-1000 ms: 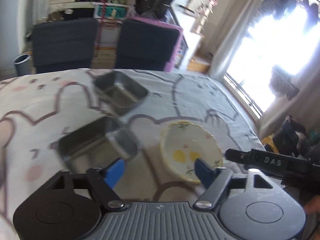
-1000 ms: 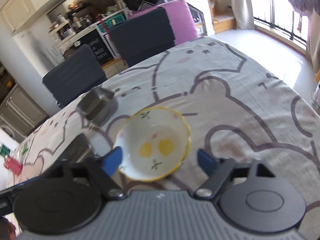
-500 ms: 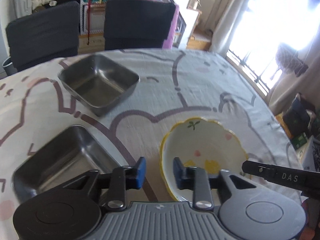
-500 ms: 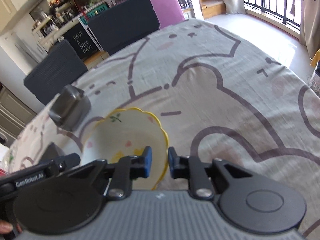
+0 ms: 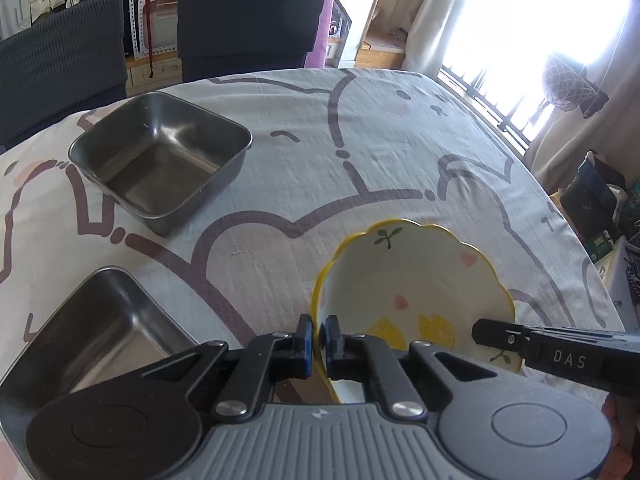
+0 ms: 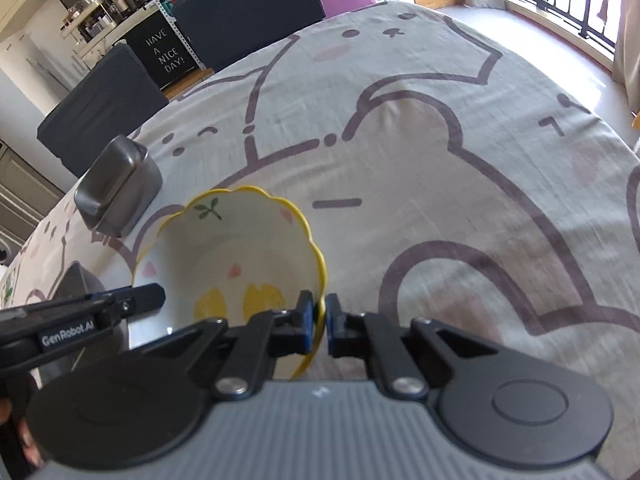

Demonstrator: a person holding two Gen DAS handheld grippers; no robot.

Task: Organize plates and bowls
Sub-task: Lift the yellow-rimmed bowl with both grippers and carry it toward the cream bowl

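While both grippers meet at the same dish, the left gripper (image 5: 319,338) has its blue-padded fingers (image 5: 306,340) drawn narrow and pinched onto the left rim of the yellow-rimmed ceramic bowl (image 5: 416,284), one pad outside the wall and one inside. The right gripper (image 6: 319,322) does the same on the opposite rim of the bowl (image 6: 232,252), its fingers (image 6: 305,320) closed tight across the scalloped yellow edge. The bowl sits at the near middle of the table, over the cartoon-printed tablecloth (image 5: 360,140), and whether its base touches the cloth or is raised off it cannot be told. Its inside is white with yellow lemon slices, small pink hearts and a green sprig. In the left wrist view the other gripper's black arm marked "DAS" (image 5: 568,356) reaches in from the right, just beside the bowl's rim. Two square steel dishes stand apart from the bowl: the far steel dish (image 5: 160,160) lies upright toward the chairs, and the near steel dish (image 5: 92,332) sits just left of the left gripper. Two dark chairs (image 5: 252,16) stand at the far edge of the table.
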